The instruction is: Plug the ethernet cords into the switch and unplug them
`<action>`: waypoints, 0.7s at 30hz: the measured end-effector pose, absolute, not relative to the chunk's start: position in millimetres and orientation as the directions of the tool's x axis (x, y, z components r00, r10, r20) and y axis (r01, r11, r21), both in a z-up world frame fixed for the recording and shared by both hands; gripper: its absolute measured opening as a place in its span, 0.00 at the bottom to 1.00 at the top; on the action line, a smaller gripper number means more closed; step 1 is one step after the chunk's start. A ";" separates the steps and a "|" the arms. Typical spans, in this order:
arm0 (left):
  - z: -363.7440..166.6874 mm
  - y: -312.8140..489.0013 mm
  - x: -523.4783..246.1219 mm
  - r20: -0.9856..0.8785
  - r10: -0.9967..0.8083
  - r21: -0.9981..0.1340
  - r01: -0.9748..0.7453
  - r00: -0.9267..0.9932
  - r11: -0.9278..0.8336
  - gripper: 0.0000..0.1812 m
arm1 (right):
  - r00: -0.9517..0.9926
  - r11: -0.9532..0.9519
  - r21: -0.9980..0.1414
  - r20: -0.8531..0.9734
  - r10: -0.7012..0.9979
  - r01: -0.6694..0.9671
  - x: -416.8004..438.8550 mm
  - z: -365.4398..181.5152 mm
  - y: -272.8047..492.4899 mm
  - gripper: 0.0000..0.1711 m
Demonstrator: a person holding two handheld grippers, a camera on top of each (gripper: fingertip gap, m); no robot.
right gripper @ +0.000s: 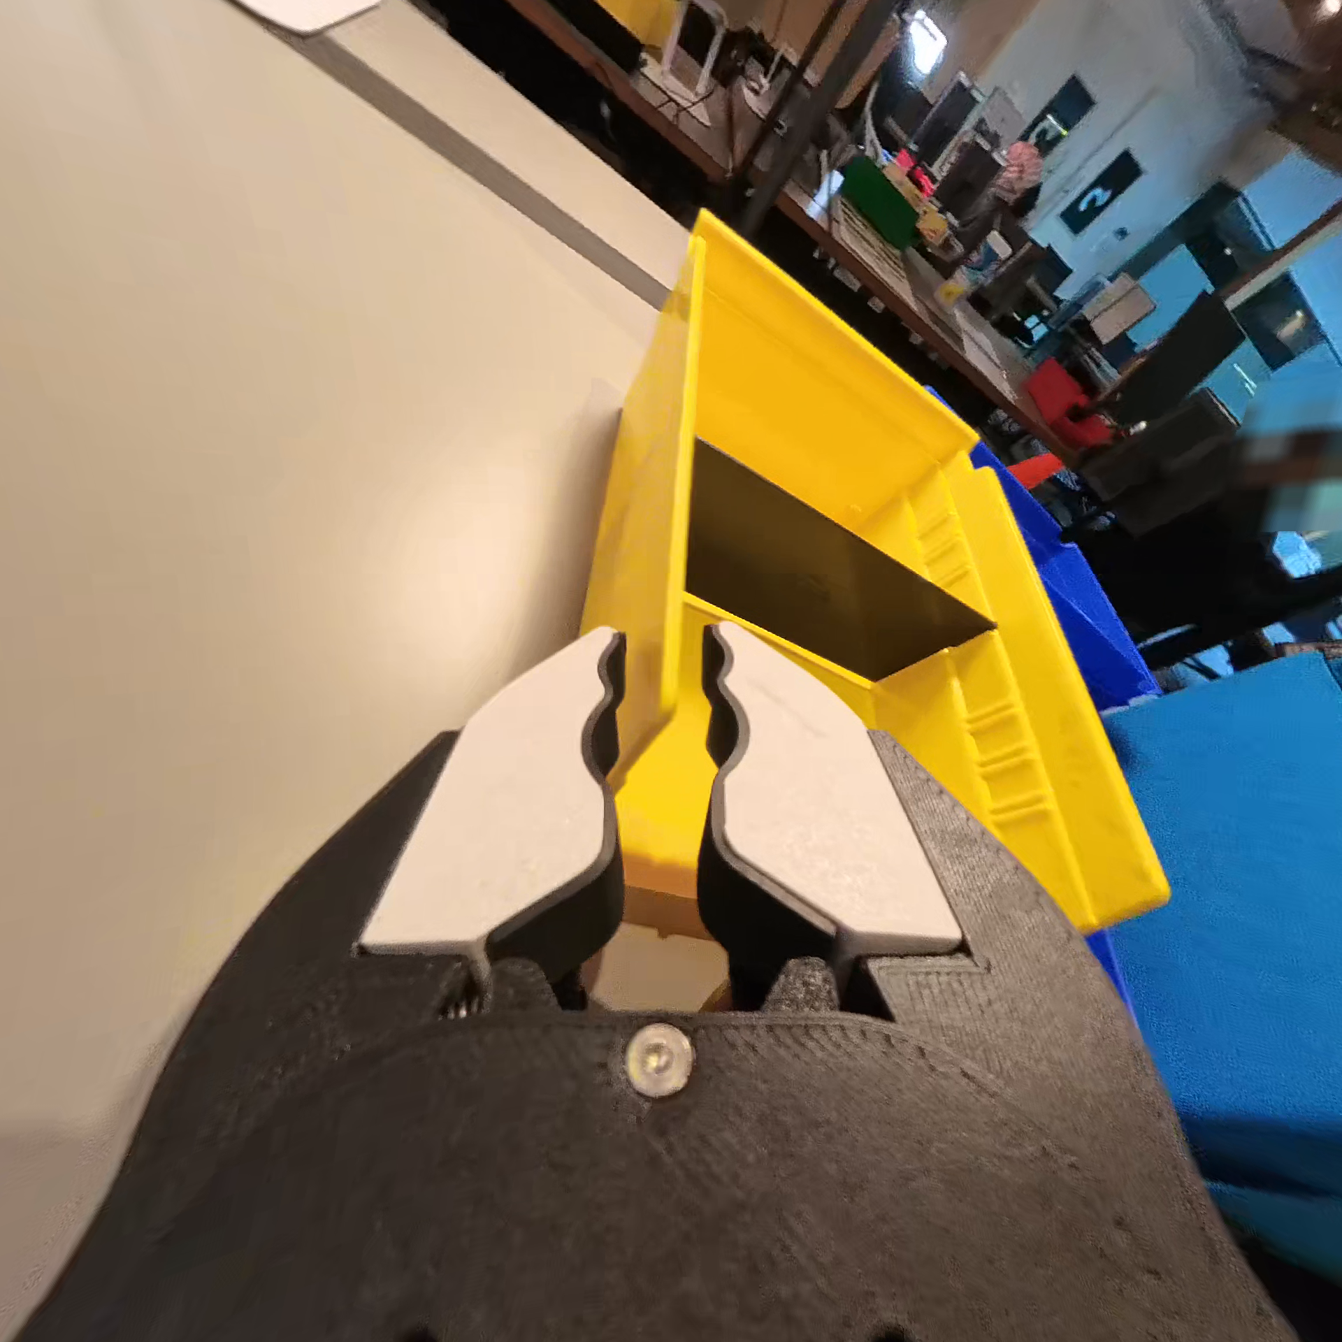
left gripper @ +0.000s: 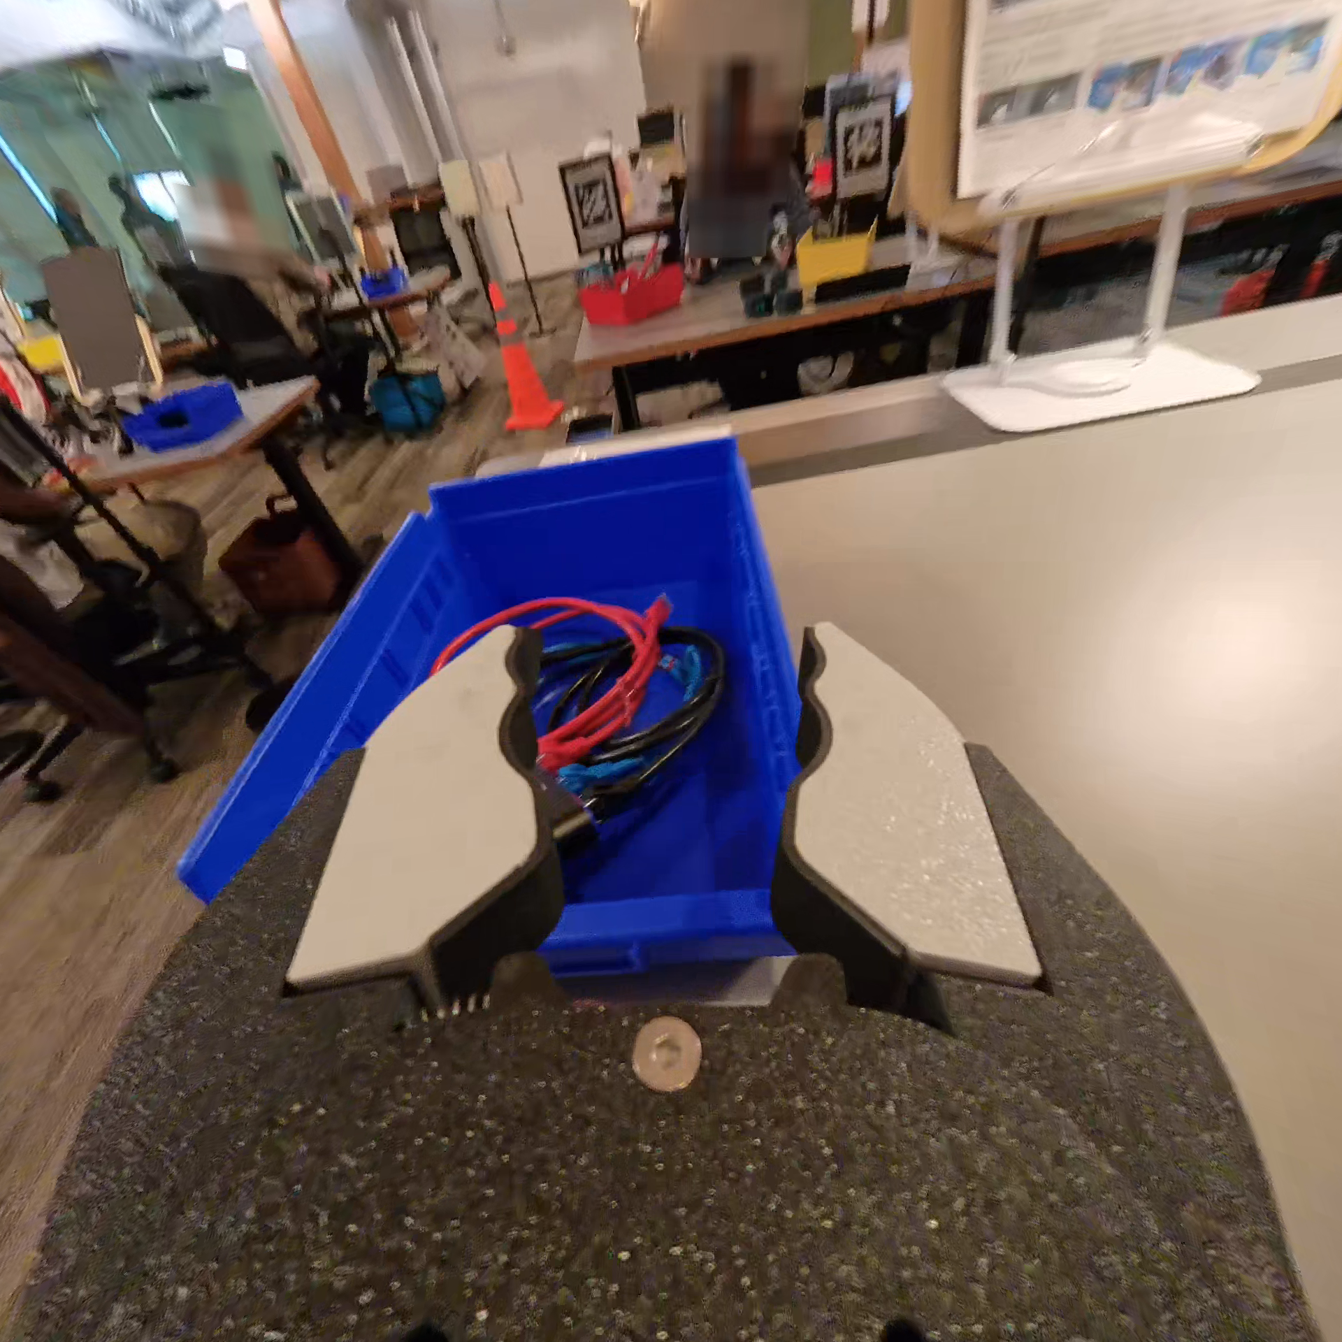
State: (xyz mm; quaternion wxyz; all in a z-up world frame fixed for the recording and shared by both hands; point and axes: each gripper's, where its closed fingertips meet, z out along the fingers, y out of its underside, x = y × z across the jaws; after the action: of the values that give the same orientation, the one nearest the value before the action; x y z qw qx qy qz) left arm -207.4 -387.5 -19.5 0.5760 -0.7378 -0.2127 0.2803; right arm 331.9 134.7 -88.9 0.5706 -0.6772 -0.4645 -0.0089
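A blue bin (left gripper: 581,537) stands at the table's left edge and holds coiled red (left gripper: 552,613), black (left gripper: 697,697) and blue ethernet cords. My left gripper (left gripper: 668,639) is open and empty, and hovers over the near end of the bin above the cords. A yellow bin (right gripper: 799,377) in the right wrist view holds a flat black slab (right gripper: 806,566); I cannot tell whether it is the switch. My right gripper (right gripper: 667,635) is shut on the yellow bin's left wall, one finger outside and one inside.
The beige table (left gripper: 1053,653) stretches to the right of the blue bin. A white poster stand (left gripper: 1104,377) is on its far edge. The blue bin (right gripper: 1060,581) sits right behind the yellow one. Beyond the table's left edge the floor has desks and an orange cone (left gripper: 526,370). Tip to tip, the grippers are about 75 cm apart.
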 end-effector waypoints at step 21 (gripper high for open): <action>-98.8 -420.5 -263.9 -0.504 0.136 -0.299 -0.025 0.853 -0.954 0.44 | 0.503 0.198 -0.774 0.560 0.659 0.602 341.7 -66.3 98.7 0.11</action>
State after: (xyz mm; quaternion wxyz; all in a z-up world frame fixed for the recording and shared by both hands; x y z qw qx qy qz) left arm -263.9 -420.5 -98.8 0.1490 -0.9509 -0.0290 0.2697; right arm 341.7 98.7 -66.3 0.5924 -0.6328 -0.4981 0.0241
